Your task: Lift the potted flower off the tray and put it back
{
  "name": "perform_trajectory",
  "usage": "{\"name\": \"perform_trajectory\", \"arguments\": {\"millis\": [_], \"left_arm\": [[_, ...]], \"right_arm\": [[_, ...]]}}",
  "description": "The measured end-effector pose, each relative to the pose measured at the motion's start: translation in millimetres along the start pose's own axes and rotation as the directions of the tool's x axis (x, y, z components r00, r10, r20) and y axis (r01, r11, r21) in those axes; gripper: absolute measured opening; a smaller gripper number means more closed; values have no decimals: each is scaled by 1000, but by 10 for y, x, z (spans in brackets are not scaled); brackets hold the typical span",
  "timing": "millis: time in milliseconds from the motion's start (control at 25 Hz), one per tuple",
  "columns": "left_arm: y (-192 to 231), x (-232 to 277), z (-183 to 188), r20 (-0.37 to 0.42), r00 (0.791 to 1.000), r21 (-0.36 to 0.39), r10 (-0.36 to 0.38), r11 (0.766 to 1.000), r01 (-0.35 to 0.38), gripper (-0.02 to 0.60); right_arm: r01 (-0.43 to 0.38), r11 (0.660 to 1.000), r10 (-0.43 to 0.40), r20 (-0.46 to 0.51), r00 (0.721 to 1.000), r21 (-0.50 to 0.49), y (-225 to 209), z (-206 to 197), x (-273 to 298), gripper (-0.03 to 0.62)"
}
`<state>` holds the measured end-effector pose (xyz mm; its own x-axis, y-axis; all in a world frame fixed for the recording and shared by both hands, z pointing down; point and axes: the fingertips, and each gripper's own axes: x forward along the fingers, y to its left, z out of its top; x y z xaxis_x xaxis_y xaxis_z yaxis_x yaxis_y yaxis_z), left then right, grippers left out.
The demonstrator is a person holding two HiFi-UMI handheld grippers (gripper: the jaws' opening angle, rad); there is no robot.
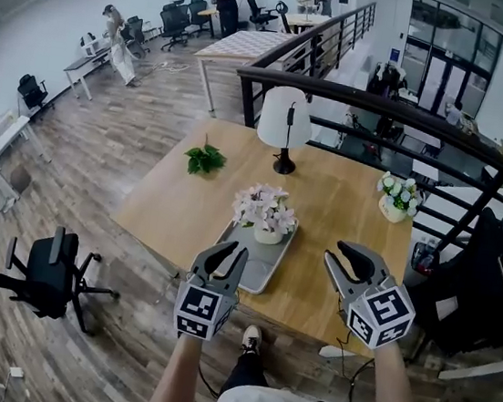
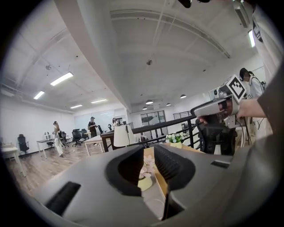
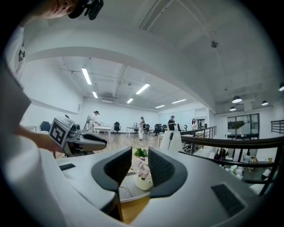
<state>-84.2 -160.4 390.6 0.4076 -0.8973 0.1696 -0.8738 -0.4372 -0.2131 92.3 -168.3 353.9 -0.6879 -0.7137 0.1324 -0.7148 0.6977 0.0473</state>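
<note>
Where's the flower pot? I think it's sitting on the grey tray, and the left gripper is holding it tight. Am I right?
Not quite. The flower pot does sit on the grey tray, but the left gripper is not holding it. Its fingers are apart with nothing gripped, and the pot stands farther ahead of them. The left gripper view shows this.

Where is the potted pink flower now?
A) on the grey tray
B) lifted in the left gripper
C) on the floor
A: the potted flower sits on the tray, and the left gripper and right gripper both stand short of it with jaws apart and empty.
</note>
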Motion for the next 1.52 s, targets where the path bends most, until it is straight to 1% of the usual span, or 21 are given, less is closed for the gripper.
{"name": "perform_trajectory", "arguments": {"millis": [120, 160, 360, 480, 600, 720, 840, 960, 1120, 1360, 1520], "left_arm": [[67, 183, -182, -13, 999, -5, -41, 999, 41, 124], [85, 244, -257, -17, 998, -8, -55, 998, 55, 128], [136, 536, -624, -17, 993, -27, -119, 993, 118, 161], [170, 694, -831, -47, 986, -22, -159, 987, 158, 176], [208, 841, -1007, -61, 980, -22, -191, 981, 190, 191], [235, 973, -1177, -66, 975, -42, -211, 977, 208, 195], [237, 1108, -1352, -67, 970, -75, -232, 971, 227, 199], [197, 1231, -1538, -83, 962, -91, -259, 963, 252, 218], [207, 1351, -1754, -95, 960, -112, -263, 961, 252, 234], [266, 1527, -2016, -125, 957, -128, -261, 961, 245, 239], [310, 1656, -2131, -138, 955, -131, -262, 961, 244, 250]], "right_arm": [[-35, 999, 35, -25, 999, 0, 13, -133, 251, 198], [-44, 999, 44, -33, 998, 1, 11, -195, 341, 204], [-82, 997, 82, -88, 993, 7, -30, -602, 757, 216], [-96, 995, 96, -107, 990, 1, -76, -790, 973, 216], [-110, 994, 109, -118, 987, 1, -120, -965, 1175, 219], [-123, 992, 123, -135, 983, 12, -158, -1158, 1348, 236], [-131, 991, 133, -137, 982, 24, -179, -1361, 1508, 236], [-133, 990, 137, -155, 978, 38, -192, -1588, 1648, 236], [-139, 990, 144, -186, 972, 36, -170, -1857, 1844, 236], [-154, 988, 157, -218, 963, 29, -132, -2101, 2120, 238], [-148, 988, 154, -252, 955, 42, -166, -2312, 2246, 261]]}}
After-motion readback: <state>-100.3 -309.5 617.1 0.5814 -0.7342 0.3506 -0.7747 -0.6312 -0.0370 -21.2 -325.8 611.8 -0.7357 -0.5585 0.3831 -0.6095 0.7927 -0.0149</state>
